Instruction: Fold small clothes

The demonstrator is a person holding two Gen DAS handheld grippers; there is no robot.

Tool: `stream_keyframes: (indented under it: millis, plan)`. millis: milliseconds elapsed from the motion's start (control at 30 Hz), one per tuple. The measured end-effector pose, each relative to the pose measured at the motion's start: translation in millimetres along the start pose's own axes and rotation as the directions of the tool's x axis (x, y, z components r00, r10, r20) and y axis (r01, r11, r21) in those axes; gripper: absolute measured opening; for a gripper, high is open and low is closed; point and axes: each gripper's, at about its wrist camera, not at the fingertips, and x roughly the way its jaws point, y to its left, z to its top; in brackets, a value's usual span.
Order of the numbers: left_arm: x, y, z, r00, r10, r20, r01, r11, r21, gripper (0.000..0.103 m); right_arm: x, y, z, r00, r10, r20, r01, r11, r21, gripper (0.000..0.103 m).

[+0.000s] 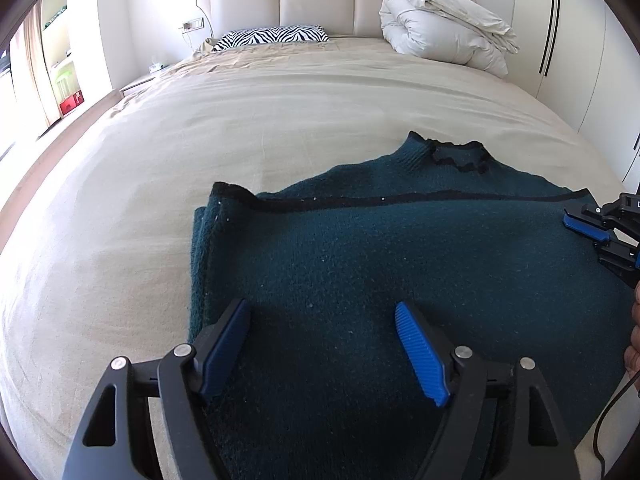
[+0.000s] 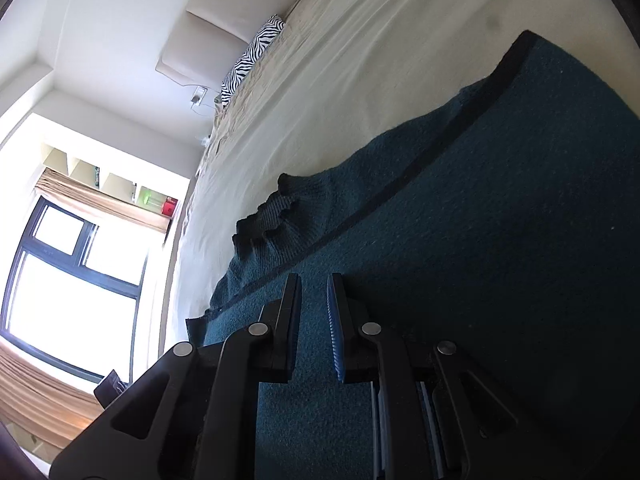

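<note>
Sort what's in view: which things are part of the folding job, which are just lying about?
Job:
- dark green sweater, partly folded on the bed
- left gripper, open over its near edge
- right gripper, fingers a narrow gap apart, at its right edge

Lying about:
- zebra pillow
- rolled white duvet
- beige bedsheet

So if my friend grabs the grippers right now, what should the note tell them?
Left gripper: jaws wide open, over the near part of the dark teal knitted sweater with black trim, holding nothing.
Right gripper: jaws nearly together with a narrow gap, at the sweater's right edge; whether it pinches cloth cannot be told.
The sweater lies on the beige bed sheet, collar pointing to the headboard. One part is already folded across the body.
Left: finish the remaining folds.
</note>
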Motion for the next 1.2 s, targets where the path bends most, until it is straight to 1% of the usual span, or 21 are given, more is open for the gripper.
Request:
stream_keyframes:
  millis: [67, 100, 133, 167, 200, 233, 267, 333, 400, 467, 567, 667, 767, 833, 900, 933, 967, 1033, 1100, 1167, 1200]
  plan:
    - [0, 2, 0, 1.0, -0.012, 0.004, 0.012, 1.0, -0.01, 0.079, -17, -8, 5, 0.998, -0.034, 0.046, 0.033, 0.999, 0.019, 0.014]
    - [-3, 4, 0, 1.0, -0.025, 0.01, 0.025, 1.0, -0.017, 0.078, -26, -10, 6, 0.997, -0.041, 0.063, 0.039, 0.999, 0.026, 0.022]
    - [-6, 6, 0, 0.999, -0.042, 0.014, 0.043, 0.999, -0.029, 0.078, -32, -10, 5, 0.996, -0.044, 0.077, 0.042, 0.999, 0.025, 0.035]
    - [-13, 10, 0, 0.998, -0.064, 0.024, 0.065, 0.997, -0.05, 0.078, -39, -7, 3, 0.995, -0.05, 0.09, 0.048, 0.999, 0.016, 0.057]
    - [-22, 16, -2, 0.996, -0.083, 0.042, 0.086, 0.993, -0.076, 0.078, -47, -1, 0, 0.993, -0.053, 0.108, 0.053, 0.999, -0.001, 0.065]
    - [-33, 23, -3, 0.994, -0.091, 0.064, 0.097, 0.99, -0.107, 0.078, -52, 6, -4, 0.992, -0.046, 0.118, 0.05, 0.998, -0.03, 0.069]
    - [-42, 33, -6, 0.992, -0.094, 0.079, 0.104, 0.984, -0.145, 0.079, -55, 15, -8, 0.994, -0.031, 0.108, 0.038, 0.997, -0.071, 0.069]
    - [-56, 55, -15, 0.988, -0.128, 0.092, 0.146, 0.961, -0.236, 0.083, -52, 32, -15, 0.999, 0.014, 0.041, -0.008, 0.991, -0.132, 0.069]
    - [-59, 75, -24, 0.981, -0.182, 0.069, 0.194, 0.932, -0.307, 0.083, -43, 49, -24, 0.997, 0.069, -0.038, -0.074, 0.983, -0.166, 0.069]
    - [-58, 88, -34, 0.971, -0.235, 0.042, 0.234, 0.907, -0.35, 0.083, -36, 62, -32, 0.989, 0.116, -0.096, -0.133, 0.973, -0.19, 0.069]
    - [-50, 103, -47, 0.938, -0.347, 0.017, 0.321, 0.847, -0.424, 0.082, -23, 73, -43, 0.966, 0.188, -0.176, -0.218, 0.962, -0.165, 0.069]
    - [-45, 112, -53, 0.901, -0.434, 0.021, 0.389, 0.784, -0.484, 0.082, -17, 80, -54, 0.947, 0.222, -0.235, -0.261, 0.953, -0.152, 0.069]
    - [-36, 117, -53, 0.85, -0.527, -0.004, 0.444, 0.72, -0.533, 0.082, -4, 88, -67, 0.934, 0.215, -0.285, -0.267, 0.951, -0.159, 0.069]
    - [-33, 118, -53, 0.821, -0.571, -0.026, 0.462, 0.69, -0.557, 0.082, 1, 90, -71, 0.924, 0.222, -0.311, -0.279, 0.948, -0.153, 0.069]
    - [-27, 117, -52, 0.78, -0.624, -0.052, 0.482, 0.651, -0.587, 0.082, 6, 94, -75, 0.914, 0.237, -0.33, -0.297, 0.944, -0.144, 0.069]
    - [-24, 117, -53, 0.761, -0.646, -0.055, 0.489, 0.628, -0.606, 0.081, 8, 95, -76, 0.907, 0.25, -0.338, -0.309, 0.942, -0.134, 0.069]
    - [-22, 115, -54, 0.745, -0.664, -0.065, 0.492, 0.613, -0.619, 0.081, 9, 96, -77, 0.901, 0.264, -0.345, -0.321, 0.939, -0.121, 0.069]
    - [-19, 114, -56, 0.729, -0.681, -0.074, 0.49, 0.594, -0.639, 0.077, 14, 99, -78, 0.889, 0.284, -0.359, -0.339, 0.935, -0.103, 0.069]
    - [-17, 114, -60, 0.709, -0.701, -0.072, 0.493, 0.566, -0.661, 0.072, 22, 103, -79, 0.879, 0.292, -0.378, -0.349, 0.933, -0.09, 0.069]
    - [-15, 116, -62, 0.699, -0.713, -0.064, 0.494, 0.546, -0.677, 0.062, 37, 108, -80, 0.87, 0.291, -0.398, -0.349, 0.934, -0.081, 0.069]
    - [-12, 117, -63, 0.697, -0.714, -0.069, 0.491, 0.545, -0.68, 0.051, 44, 111, -81, 0.863, 0.292, -0.413, -0.351, 0.933, -0.075, 0.069]
